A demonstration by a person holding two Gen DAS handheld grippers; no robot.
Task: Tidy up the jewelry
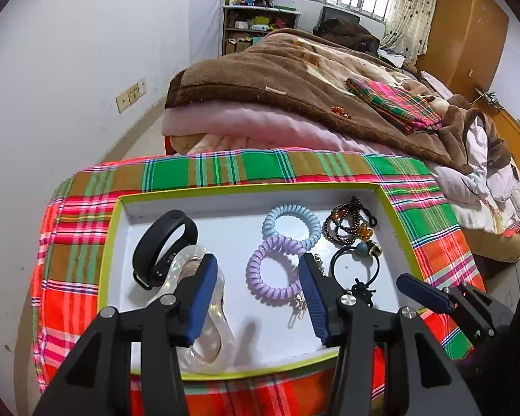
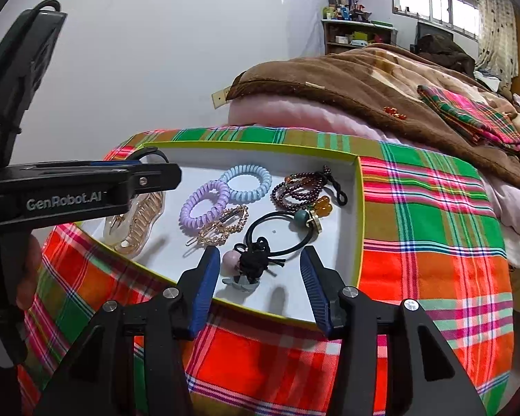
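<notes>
Both hand-held grippers, left (image 1: 256, 294) and right (image 2: 260, 284), gape wide and empty over the tray (image 1: 225, 187). Ahead lie ties (image 2: 260, 260), coils (image 1: 274, 270), beads (image 1: 346, 225), clip (image 2: 135, 225), band (image 1: 163, 246): largely gathered. Beyond, orange beads (image 1: 339, 111) wait on the bed.

- The tray (image 2: 358, 208) sits on the cloth (image 2: 433, 225), before the folded blankets (image 2: 329, 79).
- In the tray, the hair claw (image 2: 135, 228) lies at the left and the wristband (image 1: 163, 242) behind it.
- The two coil hair ties (image 2: 222, 194) lie mid-tray, touching.
- The bead bracelet (image 2: 301, 187) lies right of them, with the elastic hair tie (image 2: 277, 235) before it.
</notes>
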